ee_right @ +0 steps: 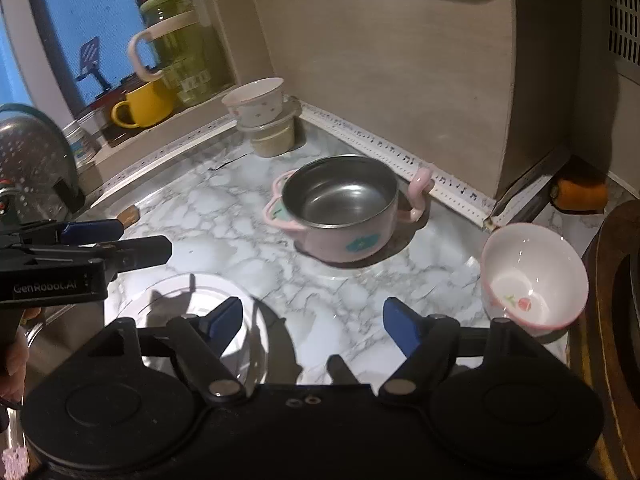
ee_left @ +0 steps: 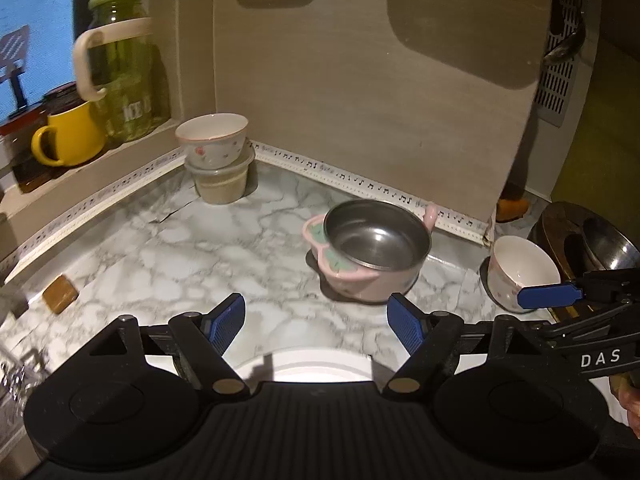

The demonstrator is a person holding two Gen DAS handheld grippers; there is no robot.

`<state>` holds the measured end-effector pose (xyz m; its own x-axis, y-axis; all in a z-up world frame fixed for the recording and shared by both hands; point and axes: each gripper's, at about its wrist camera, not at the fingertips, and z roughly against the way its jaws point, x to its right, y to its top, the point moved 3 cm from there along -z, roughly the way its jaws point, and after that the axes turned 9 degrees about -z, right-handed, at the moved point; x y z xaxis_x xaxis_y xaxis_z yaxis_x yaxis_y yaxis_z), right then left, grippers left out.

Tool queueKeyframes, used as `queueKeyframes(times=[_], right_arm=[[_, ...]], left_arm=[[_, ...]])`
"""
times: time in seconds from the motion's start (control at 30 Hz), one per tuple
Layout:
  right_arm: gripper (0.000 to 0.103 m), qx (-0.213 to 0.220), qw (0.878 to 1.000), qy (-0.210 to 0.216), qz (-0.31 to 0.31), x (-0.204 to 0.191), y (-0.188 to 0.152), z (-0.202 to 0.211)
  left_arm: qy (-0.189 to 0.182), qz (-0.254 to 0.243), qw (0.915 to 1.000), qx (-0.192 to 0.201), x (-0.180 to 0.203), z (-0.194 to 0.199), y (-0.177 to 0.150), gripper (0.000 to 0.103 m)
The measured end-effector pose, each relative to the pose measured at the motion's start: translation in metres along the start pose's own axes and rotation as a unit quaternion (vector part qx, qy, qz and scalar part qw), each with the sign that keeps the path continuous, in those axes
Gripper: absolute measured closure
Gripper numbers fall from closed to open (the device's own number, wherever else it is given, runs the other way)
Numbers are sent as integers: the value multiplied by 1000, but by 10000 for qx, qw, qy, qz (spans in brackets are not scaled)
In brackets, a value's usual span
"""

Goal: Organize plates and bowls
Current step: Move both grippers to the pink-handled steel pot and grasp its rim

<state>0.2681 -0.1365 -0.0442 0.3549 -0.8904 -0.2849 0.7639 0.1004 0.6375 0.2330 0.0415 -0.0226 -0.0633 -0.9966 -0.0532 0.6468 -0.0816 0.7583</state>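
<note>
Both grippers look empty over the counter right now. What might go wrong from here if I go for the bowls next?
1. The floral bowl leans tilted beside the stove edge; a nudge from the right gripper may roll it.
2. The plate lies under both grippers; lowering the left gripper could strike it.
3. The back bowl perches on a lidded container; a careless grab may topple both.

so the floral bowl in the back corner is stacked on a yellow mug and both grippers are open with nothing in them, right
Not quite. The floral bowl in the back corner sits on a lidded plastic container, not on a yellow mug; the yellow mug stands apart on the window ledge, as the left wrist view shows. The rest holds: the left gripper and the right gripper are open with nothing in them.
</note>
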Motion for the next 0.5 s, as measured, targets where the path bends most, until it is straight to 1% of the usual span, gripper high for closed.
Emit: queueKeyframes(times=[0.1,0.2,0.3,0.43,0.5], right_arm=[[16,6,10000,-24,-70,5,11,-8],[14,25,10000,-65,-69,9,21,-15],[14,56,9998,-131,-118,14,34,-24],[13,89,9995,-199,-227,20,48,-36],[13,81,9994,-231,-255,22,53,-44]], left_arm=[[11,43,10000,-4,0,-14,12,25],[42,93,9999,-22,-3,-29,22,25],[94,92,9998,-143,-11,-44,31,25],[-53,124,9996,-246,-21,-65,43,25],[-169,221,9990,-353,-28,-80,48,25]])
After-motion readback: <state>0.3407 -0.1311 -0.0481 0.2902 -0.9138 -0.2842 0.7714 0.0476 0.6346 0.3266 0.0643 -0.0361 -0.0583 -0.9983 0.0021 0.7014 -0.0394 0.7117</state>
